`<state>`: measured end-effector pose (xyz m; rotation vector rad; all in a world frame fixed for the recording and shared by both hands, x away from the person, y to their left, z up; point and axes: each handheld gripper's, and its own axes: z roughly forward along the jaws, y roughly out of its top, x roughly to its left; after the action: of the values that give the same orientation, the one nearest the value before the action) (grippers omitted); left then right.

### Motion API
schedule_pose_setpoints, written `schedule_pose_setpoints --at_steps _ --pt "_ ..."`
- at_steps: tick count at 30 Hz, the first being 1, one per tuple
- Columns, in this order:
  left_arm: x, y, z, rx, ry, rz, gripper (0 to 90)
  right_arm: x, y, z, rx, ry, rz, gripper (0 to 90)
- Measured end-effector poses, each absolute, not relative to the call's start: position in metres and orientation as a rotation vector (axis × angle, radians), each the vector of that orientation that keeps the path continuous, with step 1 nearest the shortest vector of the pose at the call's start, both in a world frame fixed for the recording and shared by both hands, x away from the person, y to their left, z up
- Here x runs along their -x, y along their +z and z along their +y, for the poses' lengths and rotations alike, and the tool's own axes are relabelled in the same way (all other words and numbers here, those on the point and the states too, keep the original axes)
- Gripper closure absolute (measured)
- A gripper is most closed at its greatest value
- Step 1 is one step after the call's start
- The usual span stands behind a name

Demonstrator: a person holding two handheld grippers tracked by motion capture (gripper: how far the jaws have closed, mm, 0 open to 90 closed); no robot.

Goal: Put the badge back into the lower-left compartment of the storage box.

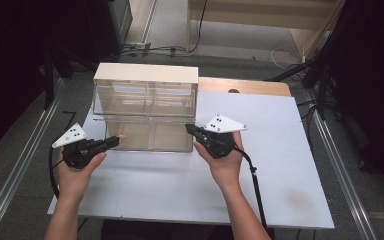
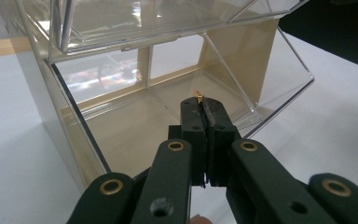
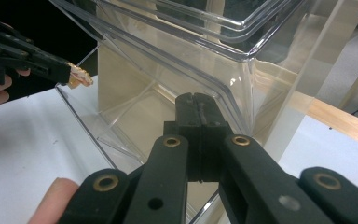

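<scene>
Gold-coloured small part, pinched at the very tip of the left gripper, hangs over the open lower drawer of the clear plastic drawer box on the white worktop. It looks tiny, light and stiff, likely slippery, so a firm tip pinch seems best. Right gripper has its fingers pressed together on nothing, at the drawer's right corner.

Grey floor, wooden furniture, floor cables

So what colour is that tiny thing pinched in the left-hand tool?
Golden, with a shiny look. The small piece in the left gripper shows best in the right gripper view.
</scene>
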<state>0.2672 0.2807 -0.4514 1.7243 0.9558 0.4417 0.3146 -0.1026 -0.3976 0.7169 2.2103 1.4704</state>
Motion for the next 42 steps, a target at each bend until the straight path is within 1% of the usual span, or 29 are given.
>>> schedule_pose_setpoints --at_steps 26,42 --pt "-0.273 -0.46 0.275 -1.765 0.483 1.01 89.3 -0.314 -0.398 -0.102 -0.718 1.47 2.209 87.8" --pt "-0.276 -0.464 0.272 -1.801 0.481 1.03 89.2 -0.314 -0.398 -0.102 -0.719 1.47 2.208 87.8"
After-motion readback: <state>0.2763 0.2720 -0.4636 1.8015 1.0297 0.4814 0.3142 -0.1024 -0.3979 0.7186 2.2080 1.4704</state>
